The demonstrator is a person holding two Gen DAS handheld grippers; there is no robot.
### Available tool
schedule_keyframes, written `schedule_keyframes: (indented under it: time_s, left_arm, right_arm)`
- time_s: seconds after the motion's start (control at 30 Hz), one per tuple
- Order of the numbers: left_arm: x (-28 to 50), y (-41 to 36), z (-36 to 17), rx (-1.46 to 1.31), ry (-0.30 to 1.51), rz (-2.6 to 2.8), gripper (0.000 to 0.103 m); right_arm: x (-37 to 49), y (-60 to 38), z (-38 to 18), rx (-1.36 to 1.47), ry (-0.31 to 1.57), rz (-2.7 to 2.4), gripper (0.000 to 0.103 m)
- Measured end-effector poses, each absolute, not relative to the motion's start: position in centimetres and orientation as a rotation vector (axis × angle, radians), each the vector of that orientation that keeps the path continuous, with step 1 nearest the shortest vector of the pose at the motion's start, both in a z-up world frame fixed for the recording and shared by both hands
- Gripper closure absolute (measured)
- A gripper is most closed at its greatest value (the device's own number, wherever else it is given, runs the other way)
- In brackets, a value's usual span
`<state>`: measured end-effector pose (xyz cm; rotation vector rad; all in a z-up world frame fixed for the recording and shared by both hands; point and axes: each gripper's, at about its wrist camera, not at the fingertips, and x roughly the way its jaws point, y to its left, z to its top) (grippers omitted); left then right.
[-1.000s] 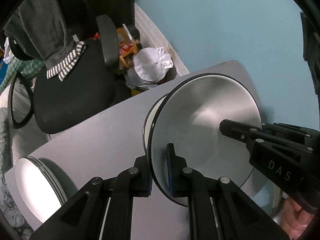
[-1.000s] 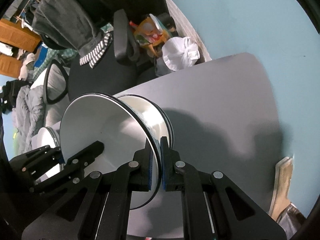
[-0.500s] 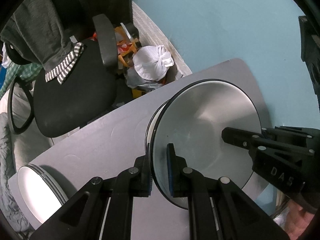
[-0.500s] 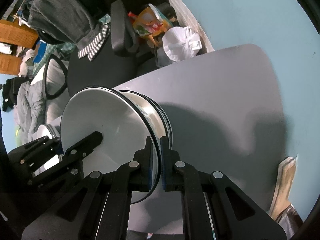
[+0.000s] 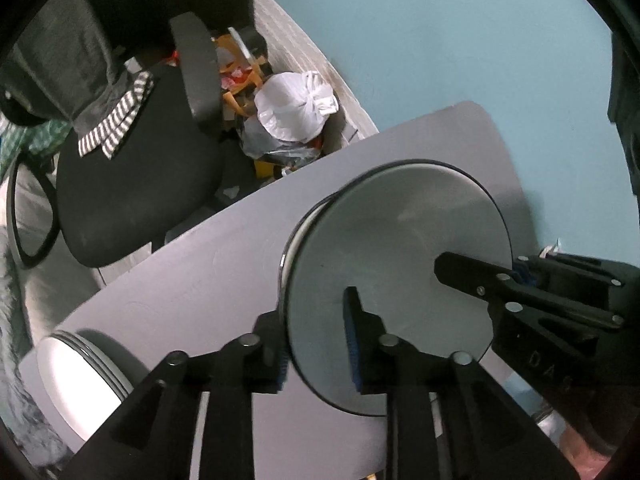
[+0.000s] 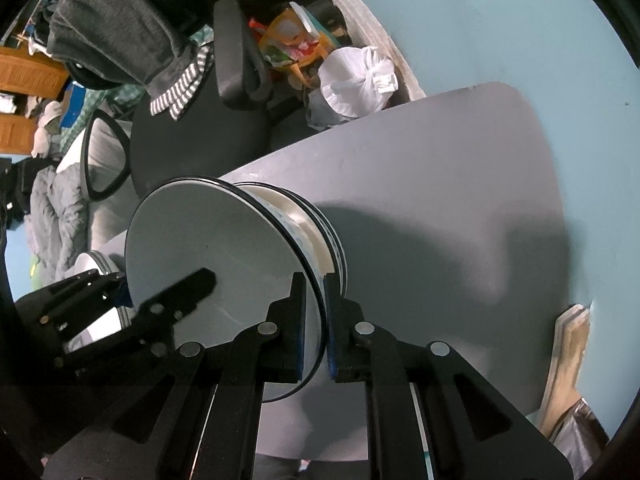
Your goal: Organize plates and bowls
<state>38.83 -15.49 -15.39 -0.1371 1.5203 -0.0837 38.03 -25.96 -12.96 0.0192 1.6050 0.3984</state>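
Black office chair (image 5: pixel 132 184), tied white bag (image 5: pixel 294 110), grey table (image 6: pixel 440 184)

Your plate (image 5: pixel 396 272) sits on top of a bowl (image 6: pixel 320 232) on the table (image 5: pixel 200 280). More plates (image 5: pixel 76 376) lie to its left. A chair (image 5: pixel 132 184) and bag (image 5: pixel 296 108) stand behind the table.
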Motion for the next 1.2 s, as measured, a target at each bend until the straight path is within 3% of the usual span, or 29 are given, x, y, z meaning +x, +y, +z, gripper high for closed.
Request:
schedule_keyframes:
  time_s: [0.53, 0.6, 0.67, 0.7, 0.93, 1.2]
  left_arm:
    - [38.6, -16.5, -15.5, 0.04, 1.523, -0.071, 0.071]
    - [38.4, -16.4, -15.3, 0.033, 1.522, -0.072, 0.07]
    - [38.2, -16.2, -15.0, 0.03, 1.51, -0.069, 0.064]
    - [38.1, -16.1, -14.8, 0.032, 1.5, -0.061, 0.057]
    - [37.3, -14.7, -12.9, -0.028, 1.446, -0.042, 0.052]
    - [35.8, -12.9, -9.5, -0.101, 1.341, -0.027, 0.038]
  right_arm:
    - [38.2, -26.2, -12.3, -0.004, 1.555, 0.369, 0.091]
    - [38.2, -26.4, -11.9, 0.001, 1.536, 0.375, 0.079]
    - [38.0, -26.5, -11.3, -0.038, 1.498, 0.356, 0.047]
    - [38.0, -26.5, -11.1, -0.052, 1.485, 0.349, 0.043]
    - [37.9, -26.6, -9.4, -0.141, 1.437, 0.337, 0.038]
    - [37.4, -26.4, -6.3, -0.232, 1.368, 0.33, 0.032]
